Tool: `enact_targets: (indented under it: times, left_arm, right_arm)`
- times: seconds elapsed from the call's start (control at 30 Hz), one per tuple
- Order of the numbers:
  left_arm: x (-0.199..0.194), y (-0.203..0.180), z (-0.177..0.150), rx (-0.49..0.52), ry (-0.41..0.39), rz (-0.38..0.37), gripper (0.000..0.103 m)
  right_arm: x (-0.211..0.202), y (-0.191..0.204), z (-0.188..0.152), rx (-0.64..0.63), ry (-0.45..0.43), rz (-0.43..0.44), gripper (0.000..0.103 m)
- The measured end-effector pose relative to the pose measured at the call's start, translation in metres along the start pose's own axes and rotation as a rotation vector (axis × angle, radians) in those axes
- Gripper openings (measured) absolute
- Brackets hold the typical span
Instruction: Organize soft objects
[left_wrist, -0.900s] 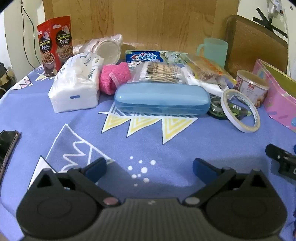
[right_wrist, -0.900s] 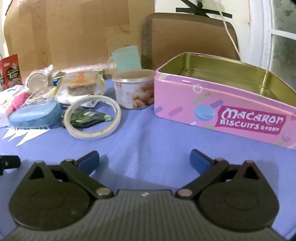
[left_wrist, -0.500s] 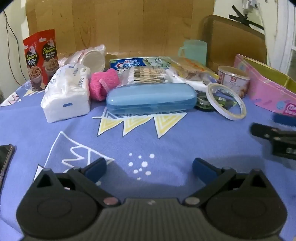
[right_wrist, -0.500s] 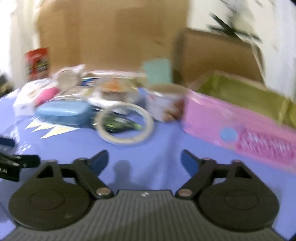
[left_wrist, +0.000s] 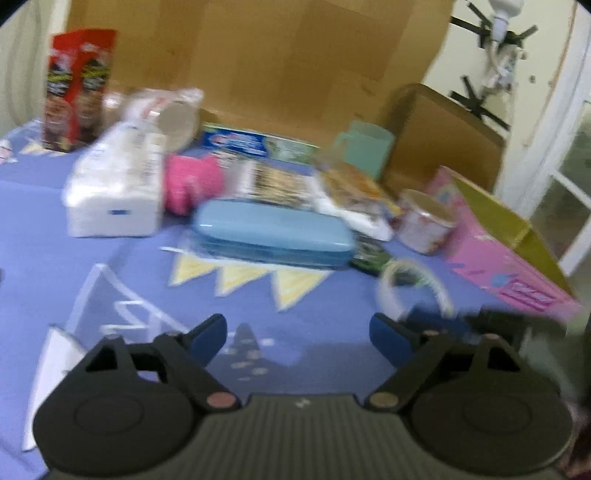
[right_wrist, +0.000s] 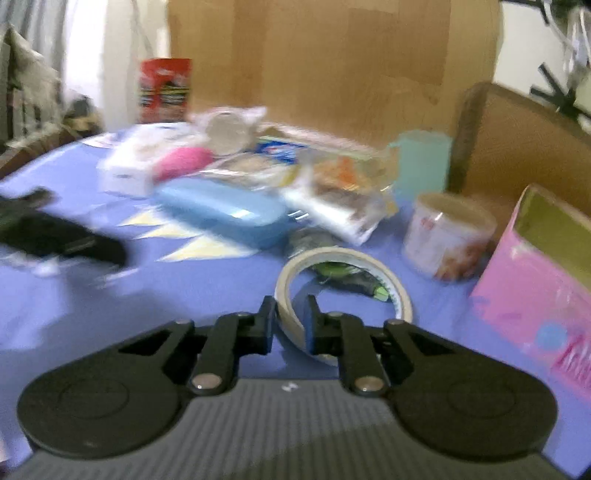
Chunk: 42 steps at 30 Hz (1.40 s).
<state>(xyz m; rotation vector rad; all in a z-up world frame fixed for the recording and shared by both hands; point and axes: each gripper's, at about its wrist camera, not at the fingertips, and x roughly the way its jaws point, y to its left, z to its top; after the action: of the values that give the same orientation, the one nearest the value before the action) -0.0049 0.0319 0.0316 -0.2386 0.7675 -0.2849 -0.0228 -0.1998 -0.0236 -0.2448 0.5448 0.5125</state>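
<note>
A white tissue pack (left_wrist: 114, 192) and a pink fuzzy cloth (left_wrist: 192, 182) lie at the back left of the blue tablecloth; both show in the right wrist view, pack (right_wrist: 129, 170) and cloth (right_wrist: 181, 162). My left gripper (left_wrist: 297, 338) is open and empty above the cloth-covered table. My right gripper (right_wrist: 291, 325) has its jaws nearly closed around the near rim of a white tape roll (right_wrist: 347, 273). The tape roll (left_wrist: 410, 288) also shows in the left wrist view. Both views are blurred.
A blue glasses case (left_wrist: 273, 232), toothpaste box (left_wrist: 255, 142), cotton swab pack (left_wrist: 273, 184), snack bags, teal mug (left_wrist: 364, 147), small tub (left_wrist: 424, 221), red box (left_wrist: 75, 88) and open pink biscuit tin (left_wrist: 517, 266) crowd the table. A cardboard sheet stands behind.
My right gripper has swung left and its jaws have closed from wide open onto the tape roll's rim. My left gripper has moved and its view has turned right.
</note>
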Motion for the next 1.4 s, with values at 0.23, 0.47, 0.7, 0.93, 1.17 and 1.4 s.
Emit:
enact_targets:
  times: [0.23, 0.47, 0.7, 0.93, 1.17, 1.4]
  left_arm:
    - [0.041, -0.04, 0.001, 0.068, 0.119, -0.094, 0.053]
    - [0.073, -0.064, 0.011, 0.082, 0.148, -0.069, 0.031]
    - [0.044, -0.114, 0.023, 0.18, 0.063, -0.133, 0.031]
    - [0.075, -0.211, 0.061, 0.321, 0.004, -0.257, 0.032]
    - [0.11, -0.258, 0.069, 0.326, -0.054, -0.233, 0.037]
    - [0.061, -0.165, 0.065, 0.209, -0.14, -0.218, 0.043]
  right_arm:
    - [-0.037, -0.008, -0.02, 0.044, -0.078, -0.068, 0.087]
    - [0.003, -0.021, -0.015, 0.052, -0.008, -0.036, 0.081]
    - [-0.041, -0.03, -0.023, 0.071, -0.162, -0.115, 0.079]
    - [-0.077, -0.094, -0.017, 0.124, -0.27, -0.358, 0.079]
    - [-0.066, -0.165, -0.019, 0.337, -0.214, -0.454, 0.087]
    - [-0.076, -0.161, -0.023, 0.451, -0.333, -0.47, 0.082]
